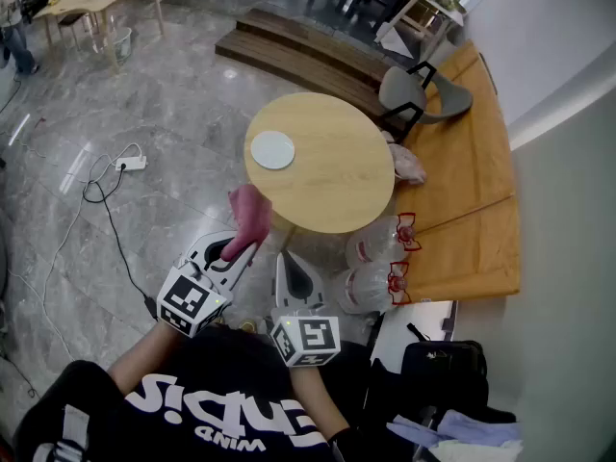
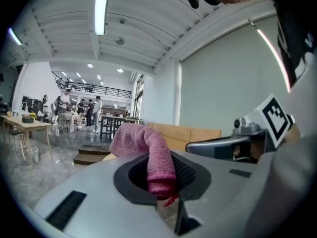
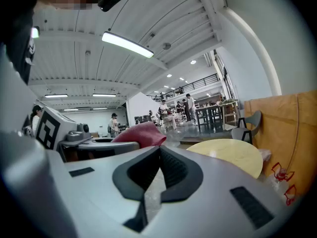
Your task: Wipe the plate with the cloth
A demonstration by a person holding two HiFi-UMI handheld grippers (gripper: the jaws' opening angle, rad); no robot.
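My left claw (image 1: pixel 249 246) grips the pink fluffy cloth (image 1: pixel 250 214), which stands up from its jaws. My right claw (image 1: pixel 286 261) is closed and empty. The round white plate (image 1: pixel 272 149) lies on the round wooden table (image 1: pixel 339 186), apart from both claws.

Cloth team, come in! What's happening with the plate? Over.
Left hand-held gripper shut on pink cloth; right hand-held gripper shut, empty. White plate on round table, ahead of both. Nothing else on tabletop.

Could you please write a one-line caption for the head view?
Left tongs clamp a pink cloth near the round table bearing a white plate; right tongs shut.
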